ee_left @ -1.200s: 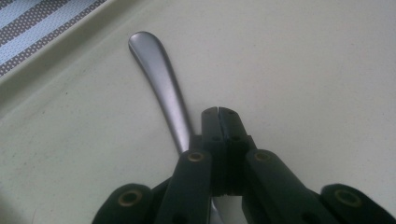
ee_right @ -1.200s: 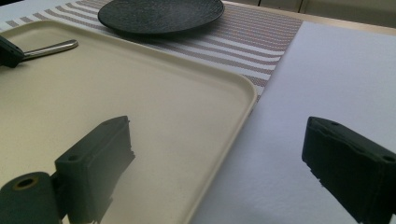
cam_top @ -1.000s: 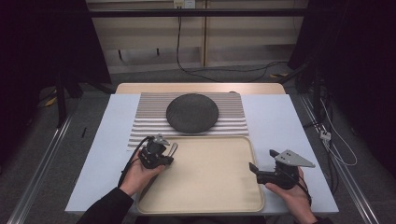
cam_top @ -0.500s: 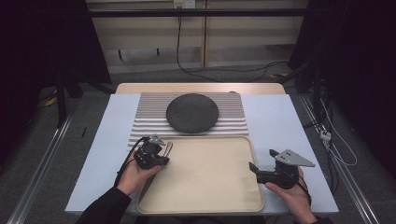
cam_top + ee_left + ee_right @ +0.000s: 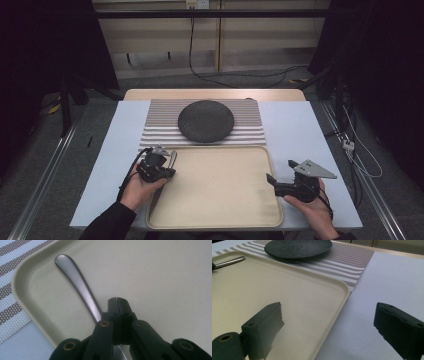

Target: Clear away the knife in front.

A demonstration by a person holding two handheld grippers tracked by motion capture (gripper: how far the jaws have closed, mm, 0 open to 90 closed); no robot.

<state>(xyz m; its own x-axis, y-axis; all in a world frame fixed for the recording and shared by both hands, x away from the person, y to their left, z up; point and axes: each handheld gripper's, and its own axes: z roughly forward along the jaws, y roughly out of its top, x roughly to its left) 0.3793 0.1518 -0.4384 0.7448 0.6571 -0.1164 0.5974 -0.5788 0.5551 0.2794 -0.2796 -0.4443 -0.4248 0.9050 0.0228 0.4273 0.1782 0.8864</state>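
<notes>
- The left gripper (image 5: 159, 163) sits over the near-left corner of the beige tray (image 5: 220, 220), its jaws pressed tight together on a metal utensil handle (image 5: 77, 282) — spoon, fork or knife I cannot tell, since the working end is hidden under the gripper.
- In the left gripper view the handle's long axis runs up and to the left from the jaws, its rounded tip ending just short of the tray's raised rim.
- From the right gripper view the same handle (image 5: 229, 262) pokes level over the tray's far-left part, pointing toward the dark plate (image 5: 206, 120) on the striped mat (image 5: 250, 131).
- The right gripper (image 5: 280, 185) rests at the tray's right edge, jaws wide apart and holding nothing — well away from the utensil.
- So any set-down likely falls to the left hand: the plate lies just beyond the tray rim, along the line the handle already points.
</notes>
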